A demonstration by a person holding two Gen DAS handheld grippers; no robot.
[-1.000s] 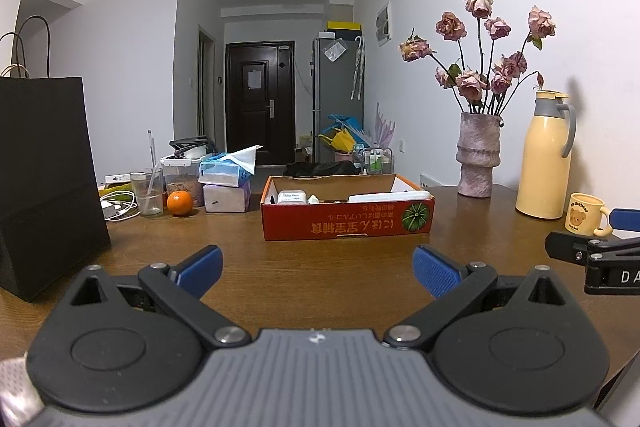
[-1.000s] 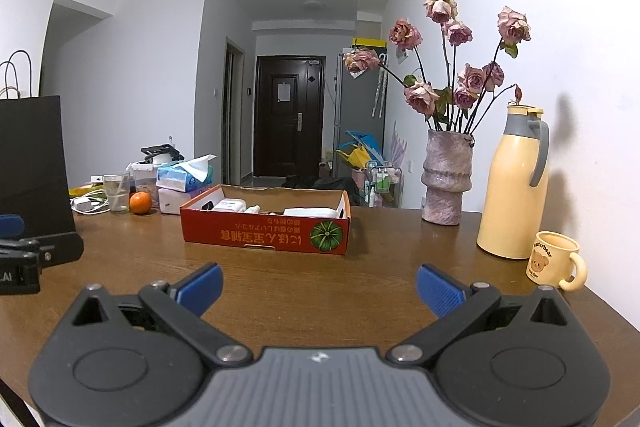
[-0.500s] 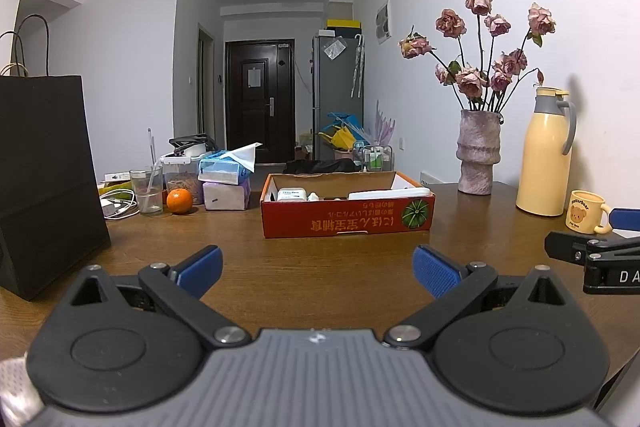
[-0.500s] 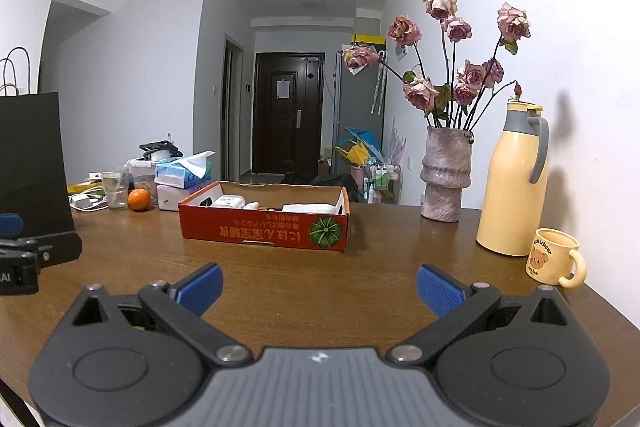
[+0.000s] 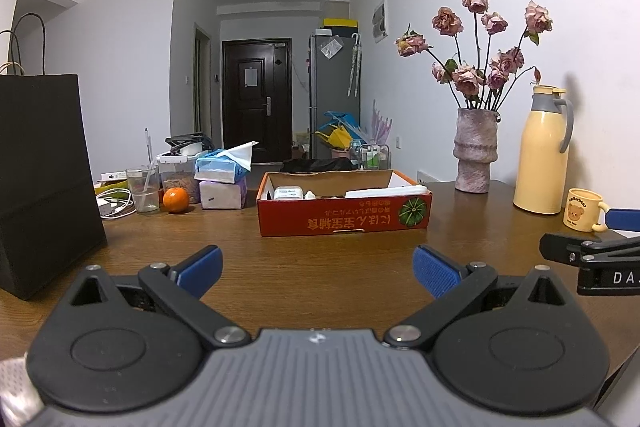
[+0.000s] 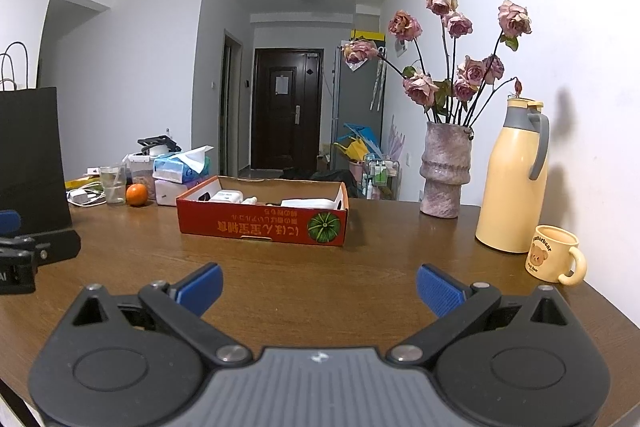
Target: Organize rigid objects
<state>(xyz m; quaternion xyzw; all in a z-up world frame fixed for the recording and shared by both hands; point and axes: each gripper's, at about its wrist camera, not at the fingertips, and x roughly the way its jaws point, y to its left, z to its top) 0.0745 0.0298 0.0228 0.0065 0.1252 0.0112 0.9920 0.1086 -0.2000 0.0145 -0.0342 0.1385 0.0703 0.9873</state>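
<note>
Sitting on the table, red box holds white items; each hand-held gripper spread, empty.

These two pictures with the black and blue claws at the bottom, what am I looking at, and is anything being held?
A person holds one hand-held gripper in each hand; a wide-angle camera on each looks forward along its two blue-padded fingers. One picture comes from the left gripper, the other from the right gripper. Each also catches the other gripper at its edge. Both stand open and hold nothing. Ahead, on the wooden table, sit a red box with small white items, a vase of dried roses, a yellow flask, a mug, an orange, a glass, tissue packs and a black bag.
</note>
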